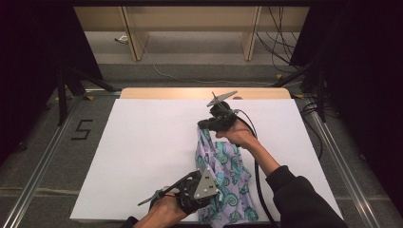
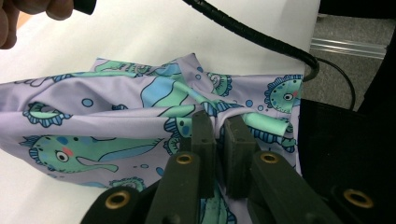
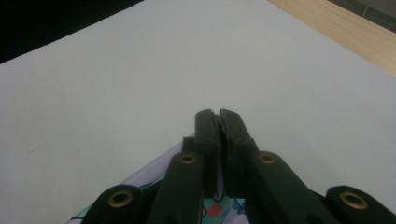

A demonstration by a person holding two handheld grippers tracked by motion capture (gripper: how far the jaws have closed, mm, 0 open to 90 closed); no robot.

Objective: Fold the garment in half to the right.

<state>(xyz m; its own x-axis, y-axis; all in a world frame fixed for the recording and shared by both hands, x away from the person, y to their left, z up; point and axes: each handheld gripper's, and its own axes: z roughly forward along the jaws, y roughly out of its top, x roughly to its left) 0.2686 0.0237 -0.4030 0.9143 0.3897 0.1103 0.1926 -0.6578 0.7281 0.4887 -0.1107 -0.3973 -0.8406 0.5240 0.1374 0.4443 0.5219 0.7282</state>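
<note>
Grippers both pinching cloth point(image 1: 225, 171) | L gripper point(image 1: 209, 192) near edge, low | R gripper point(image 1: 205, 124) reached fwd, raised

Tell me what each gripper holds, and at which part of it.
Both hold the lilac seahorse-print cloth. The left gripper pinches a fold at its near end; the right gripper pinches its far edge, jaws shut.

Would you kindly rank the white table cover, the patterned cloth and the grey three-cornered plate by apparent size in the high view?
1. White table cover
2. Patterned cloth
3. Grey three-cornered plate
The plate sits nearer the camera, yet looks plainly smallest.
</note>
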